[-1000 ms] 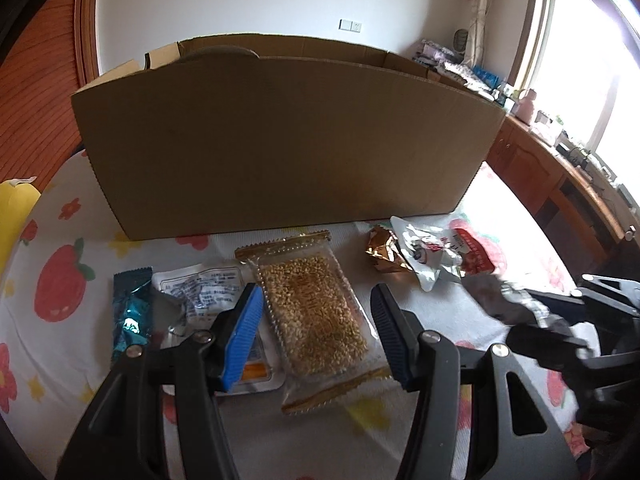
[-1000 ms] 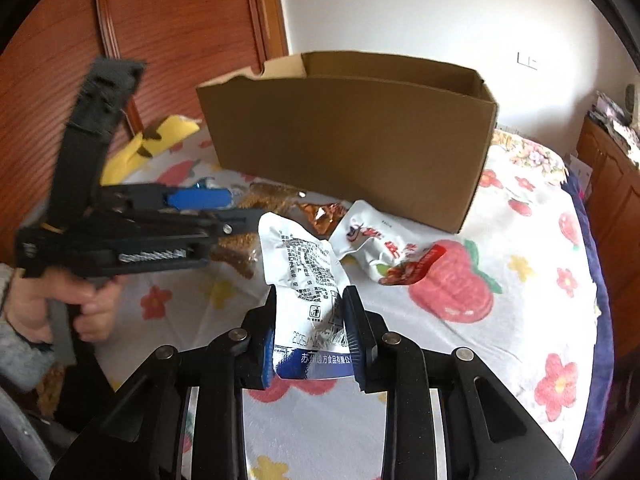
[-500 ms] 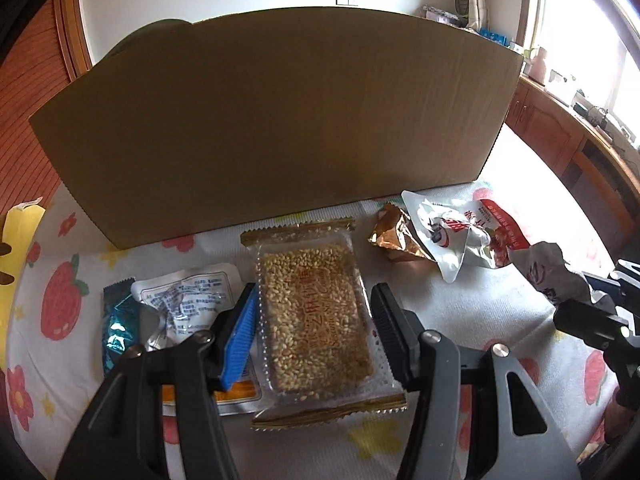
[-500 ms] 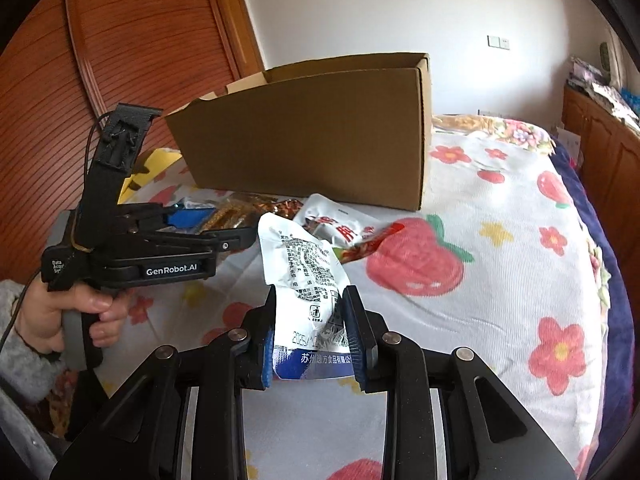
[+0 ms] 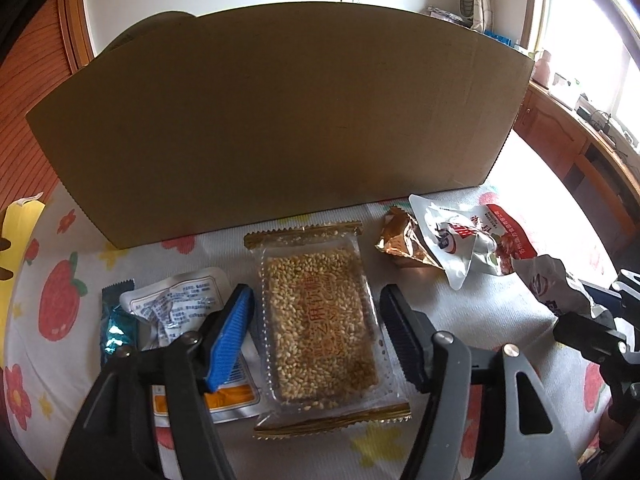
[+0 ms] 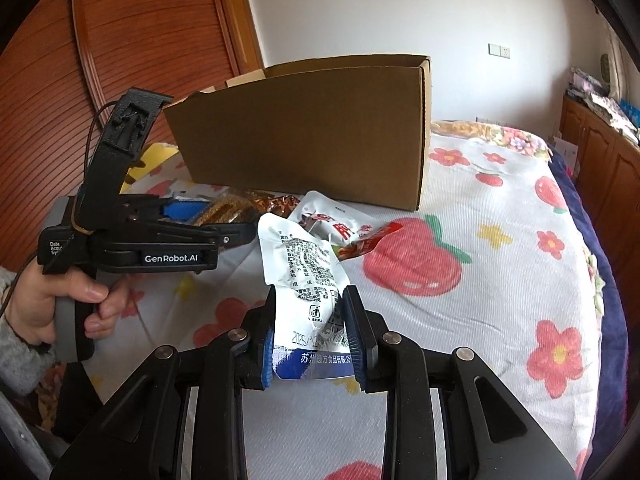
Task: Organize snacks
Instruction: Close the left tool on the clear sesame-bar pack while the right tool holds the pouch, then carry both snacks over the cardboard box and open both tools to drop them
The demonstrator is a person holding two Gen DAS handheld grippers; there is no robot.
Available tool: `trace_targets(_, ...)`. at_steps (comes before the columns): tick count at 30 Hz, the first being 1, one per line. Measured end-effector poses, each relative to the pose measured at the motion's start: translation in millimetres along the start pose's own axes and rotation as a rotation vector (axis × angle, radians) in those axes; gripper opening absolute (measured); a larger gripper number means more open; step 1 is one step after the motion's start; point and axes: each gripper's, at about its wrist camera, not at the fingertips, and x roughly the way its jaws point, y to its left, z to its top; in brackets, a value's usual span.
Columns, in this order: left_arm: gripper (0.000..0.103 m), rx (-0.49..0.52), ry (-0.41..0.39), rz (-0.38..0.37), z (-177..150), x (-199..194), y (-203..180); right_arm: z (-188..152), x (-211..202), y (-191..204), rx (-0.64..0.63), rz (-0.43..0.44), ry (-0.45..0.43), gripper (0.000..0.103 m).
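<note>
My left gripper [image 5: 316, 320] is open, its jaws on either side of a clear pack of puffed-grain bar [image 5: 320, 320] lying on the flowered cloth. A white and orange pouch [image 5: 180, 304] and a teal wrapper [image 5: 116, 328] lie to its left. A gold wrapper [image 5: 400, 240] and a white and red pouch [image 5: 468, 240] lie to its right. My right gripper [image 6: 312, 336] is shut on a white and blue snack pouch [image 6: 308, 276], held above the cloth. The open cardboard box [image 5: 272, 120] stands behind the snacks and also shows in the right wrist view [image 6: 312, 132].
The flowered cloth [image 6: 500, 280] covers a bed. A yellow bag [image 5: 16, 240] lies at the far left. Wooden cabinets [image 5: 568, 148] stand to the right, and a wooden door [image 6: 140, 60] is behind the box. The left gripper's handle and the hand [image 6: 60, 292] are left of my right gripper.
My left gripper has moved lower and closer over the grain bar pack. My right gripper has swung right with the pouch still held, so the box is seen more end-on.
</note>
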Motion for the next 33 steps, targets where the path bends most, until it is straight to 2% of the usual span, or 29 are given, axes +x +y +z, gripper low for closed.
trace_targets(3, 0.065, 0.005, -0.001, -0.004, 1, 1, -1, 1, 1, -2, 0.008, 0.003, 0.002, 0.028)
trace_targets(6, 0.054, 0.02, -0.008, -0.02, -3, -4, -1, 0, 0, -1, 0.006, -0.001, 0.003, 0.028)
trace_targets(11, 0.047, 0.029, -0.015, -0.042, -10, -12, -2, 1, 2, 0, 0.003, -0.007, 0.007, 0.028)
trace_targets(16, 0.046, 0.039, -0.067, -0.043, -17, -31, -4, 1, 4, 1, -0.001, -0.011, 0.008, 0.028)
trace_targets(27, 0.046, 0.001, -0.176, -0.111, -19, -89, 14, 4, 2, 2, 0.009, -0.018, 0.01, 0.028)
trace_targets(33, 0.046, 0.009, -0.234, -0.127, -8, -114, 16, 25, -13, 10, -0.021, -0.022, -0.031, 0.028)
